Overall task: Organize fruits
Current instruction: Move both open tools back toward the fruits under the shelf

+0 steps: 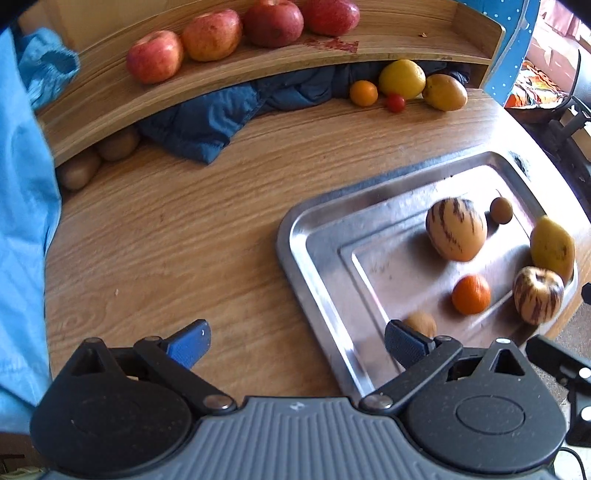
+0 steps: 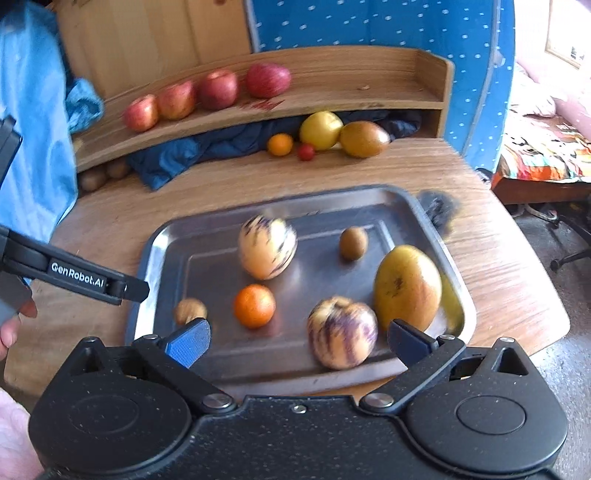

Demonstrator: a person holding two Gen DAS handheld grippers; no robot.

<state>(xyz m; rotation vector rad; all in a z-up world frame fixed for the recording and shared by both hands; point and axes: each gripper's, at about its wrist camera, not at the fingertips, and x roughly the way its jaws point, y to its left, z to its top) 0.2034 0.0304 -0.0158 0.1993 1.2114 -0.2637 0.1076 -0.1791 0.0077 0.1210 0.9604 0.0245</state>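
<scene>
A steel tray on the wooden table holds two striped melons, an orange, a mango, a kiwi and a small brown fruit. Several red apples line the curved wooden shelf. My right gripper hangs open over the tray's near edge, the near melon between its fingers but untouched. My left gripper is open above the table at the tray's left rim, holding nothing.
Under the shelf lie a yellow fruit, a mango, a small orange, a cherry tomato, kiwis and a dark blue cloth. Light blue fabric hangs at left. The table edge drops off at right.
</scene>
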